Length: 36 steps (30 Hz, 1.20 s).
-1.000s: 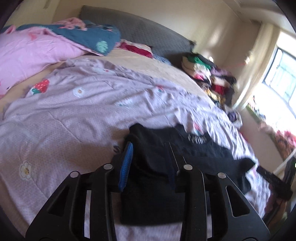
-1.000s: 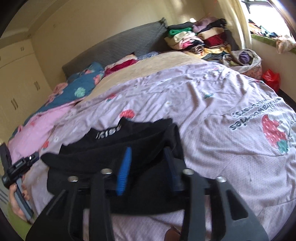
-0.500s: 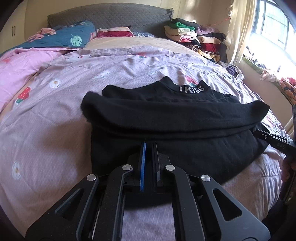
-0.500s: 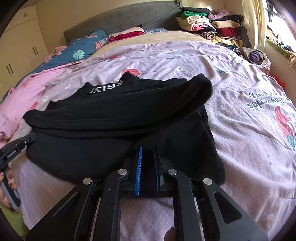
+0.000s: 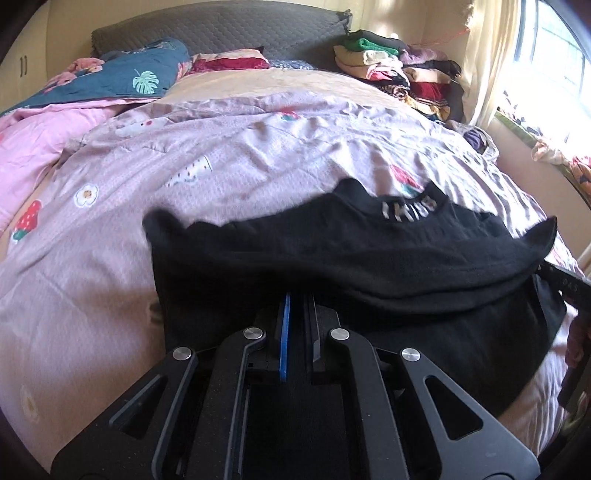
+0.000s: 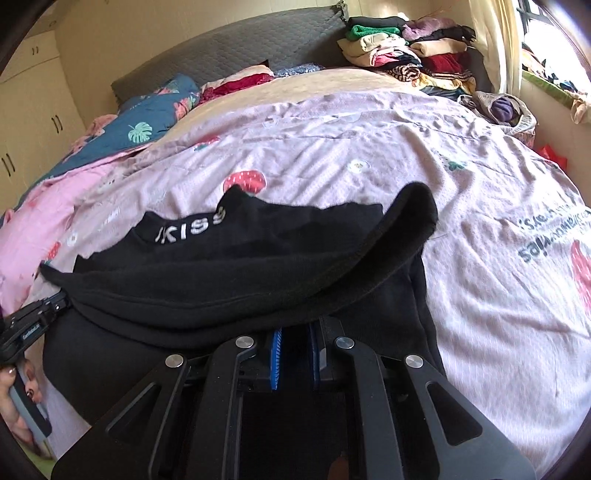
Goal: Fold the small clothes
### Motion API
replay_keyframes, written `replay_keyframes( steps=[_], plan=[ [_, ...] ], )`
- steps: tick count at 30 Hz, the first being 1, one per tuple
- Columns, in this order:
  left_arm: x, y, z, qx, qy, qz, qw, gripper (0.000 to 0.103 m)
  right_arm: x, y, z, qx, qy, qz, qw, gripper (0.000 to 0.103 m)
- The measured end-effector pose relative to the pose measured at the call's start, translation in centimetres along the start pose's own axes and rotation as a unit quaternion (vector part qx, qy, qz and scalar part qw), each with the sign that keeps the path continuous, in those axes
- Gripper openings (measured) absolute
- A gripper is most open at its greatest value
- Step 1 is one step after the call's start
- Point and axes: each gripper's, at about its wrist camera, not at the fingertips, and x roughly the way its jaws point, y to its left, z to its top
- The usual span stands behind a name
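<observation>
The left gripper (image 5: pixel 295 306) and the right gripper (image 6: pixel 295 332) each clamp the near hem of the black sweatshirt (image 6: pixel 236 266), its collar lying ahead on the lilac quilt (image 5: pixel 221 155).

The top (image 5: pixel 351 258) is showing black with white lettering at its collar. The quilt (image 5: pixel 221 147) is lying pale pink, dotted with strawberries and daisies. The blanket (image 6: pixel 147 122) is showing teal with leaf prints; the headboard (image 5: pixel 221 33) is grey.
</observation>
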Motion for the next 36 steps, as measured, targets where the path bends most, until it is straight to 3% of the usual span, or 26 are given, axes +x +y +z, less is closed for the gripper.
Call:
replay_keyframes(
  steps=[8, 12, 14, 16, 18, 20, 23, 25, 26, 27, 28, 29, 33, 36],
  plan=[
    [0.7, 2.7, 1.5, -0.053, -0.017, 0.002, 0.9984, 0.002, 1.1, -0.2, 2.6, 0.005, -0.017, -0.006, 1.0, 0.011],
    [0.0, 4.5, 1.4, -0.084, -0.039, 0.012, 0.9956, 0.008, 1.2, -1.3, 3.2, 0.023, -0.029, -0.01, 0.999, 0.011],
    [-0.3, 5.4, 1.4, -0.102, -0.048, 0.014, 0.9935, 0.014, 0.8, -2.0, 3.0, 0.03, -0.039, -0.015, 0.999, 0.011],
    [-0.6, 6.3, 1.2, -0.117, -0.055, 0.021, 0.9914, 0.029, 0.6, -2.9, 2.6, 0.041, -0.044, -0.023, 0.998, 0.012],
    [-0.4, 6.9, 1.1, -0.127, -0.054, 0.023, 0.9901, 0.037, 0.7, -3.9, 2.4, 0.053, -0.039, -0.032, 0.997, 0.017],
    [0.3, 7.3, 1.0, -0.134, -0.045, 0.024, 0.9896, 0.043, 0.9, -4.9, 2.4, 0.057, -0.03, -0.038, 0.997, 0.034],
    [1.1, 6.9, 0.7, -0.127, -0.036, 0.032, 0.9907, 0.045, 1.3, -5.5, 2.5, 0.049, -0.026, -0.046, 0.997, 0.04],
    [1.5, 6.5, 0.6, -0.116, -0.034, 0.032, 0.9921, 0.039, 1.8, -5.4, 2.7, 0.036, -0.023, -0.049, 0.998, 0.04],
    [1.6, 6.3, 0.7, -0.111, -0.034, 0.031, 0.9927, 0.032, 2.1, -5.3, 2.8, 0.029, -0.022, -0.049, 0.998, 0.04],
    [1.6, 6.0, 0.7, -0.104, -0.036, 0.025, 0.9936, 0.017, 2.4, -5.1, 3.0, 0.022, -0.021, -0.049, 0.998, 0.04],
    [1.6, 5.8, 0.7, -0.099, -0.04, 0.028, 0.9939, 0.014, 2.7, -4.8, 3.0, 0.013, -0.019, -0.045, 0.999, 0.027],
    [1.4, 5.6, 0.7, -0.092, -0.045, 0.034, 0.9942, 0.011, 3.0, -4.6, 3.0, 0.006, -0.015, -0.043, 0.999, 0.007],
    [-0.4, 5.3, 0.7, -0.087, -0.086, 0.036, 0.9918, 0.003, 2.1, -4.4, 3.2, 0.013, -0.037, -0.034, 0.999, 0.006],
    [-2.0, 5.2, 1.1, -0.086, -0.115, 0.035, 0.989, 0.003, 0.3, -5.1, 3.8, 0.035, -0.071, -0.018, 0.997, 0.006]
  ],
)
